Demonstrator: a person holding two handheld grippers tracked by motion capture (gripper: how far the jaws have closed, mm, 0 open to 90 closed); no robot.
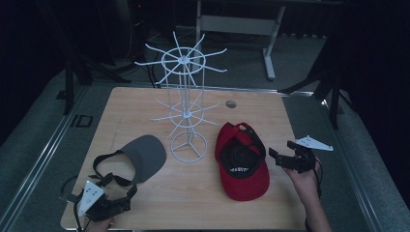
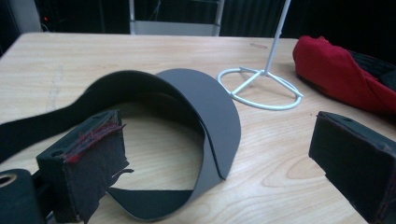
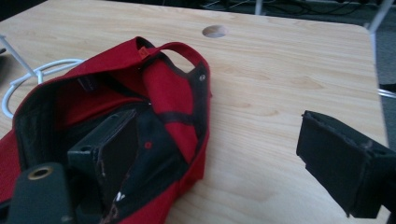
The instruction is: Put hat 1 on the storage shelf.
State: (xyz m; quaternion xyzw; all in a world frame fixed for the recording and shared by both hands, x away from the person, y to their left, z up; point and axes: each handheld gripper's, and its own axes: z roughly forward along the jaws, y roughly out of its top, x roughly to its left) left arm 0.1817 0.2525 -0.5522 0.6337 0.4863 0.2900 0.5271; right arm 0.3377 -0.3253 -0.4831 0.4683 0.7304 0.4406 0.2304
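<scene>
2 soft hats lie flat beside a thin white wire display rack (image 1: 186,104); both grippers gape wide, holding nothing.
The left gripper (image 1: 129,191) nears the grey stiff-brimmed visor (image 1: 145,155) at the table's front left; its limp black strap may slip. The right gripper (image 1: 279,157) approaches the upturned red cotton cap (image 1: 244,181); a careless lift could snag the rack's spokes.
</scene>
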